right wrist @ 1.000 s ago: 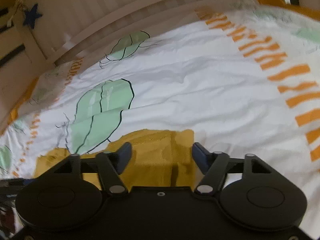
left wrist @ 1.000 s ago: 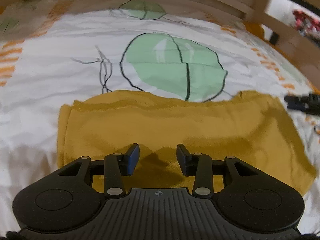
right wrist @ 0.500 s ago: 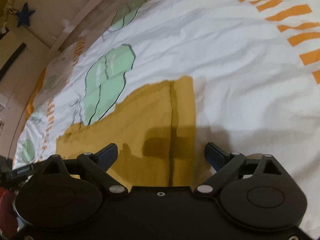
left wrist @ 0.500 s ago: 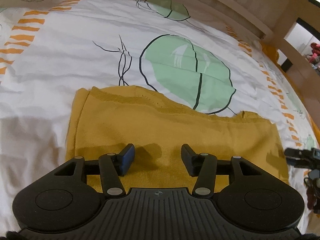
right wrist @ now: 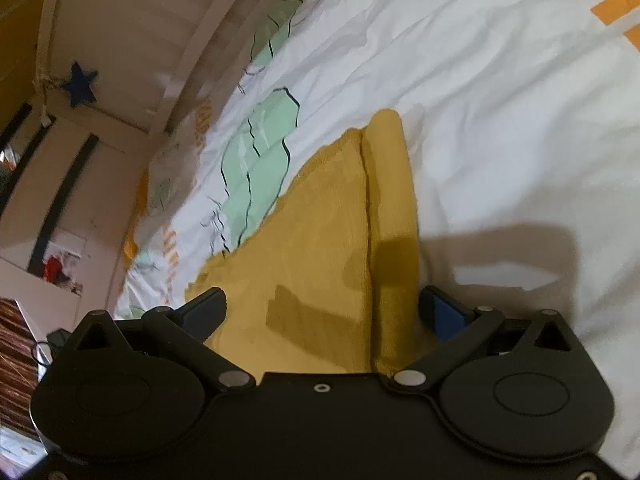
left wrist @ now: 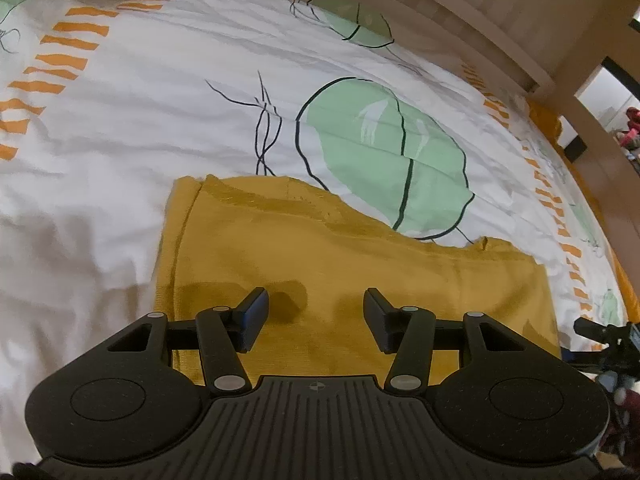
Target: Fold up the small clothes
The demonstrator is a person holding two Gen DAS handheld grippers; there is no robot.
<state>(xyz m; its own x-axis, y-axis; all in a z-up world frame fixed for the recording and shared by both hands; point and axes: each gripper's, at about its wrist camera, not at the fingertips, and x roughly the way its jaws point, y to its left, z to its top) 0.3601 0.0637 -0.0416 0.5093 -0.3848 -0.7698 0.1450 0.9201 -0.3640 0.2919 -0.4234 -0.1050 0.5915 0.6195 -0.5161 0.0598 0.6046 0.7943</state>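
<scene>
A mustard-yellow garment (left wrist: 328,256) lies flat on the bed, folded into a wide rectangle with a folded-over strip along one side. My left gripper (left wrist: 316,314) is open and empty, held above its near part. My right gripper (right wrist: 324,312) is open wide and empty above the garment's (right wrist: 320,232) other end, straddling the folded strip. The tip of the right gripper (left wrist: 600,330) shows at the right edge of the left wrist view.
The bed has a white sheet (left wrist: 160,120) with green leaf prints and orange dashes. A wooden slatted bed rail (left wrist: 500,28) runs along the far side. A dark blue star (right wrist: 80,84) hangs by the rail. Room clutter shows beyond the bed's edge (right wrist: 56,268).
Both grippers have lifted up and back from the garment, so more of it shows. The right gripper has opened wider and tilted. The garment stays flat.
</scene>
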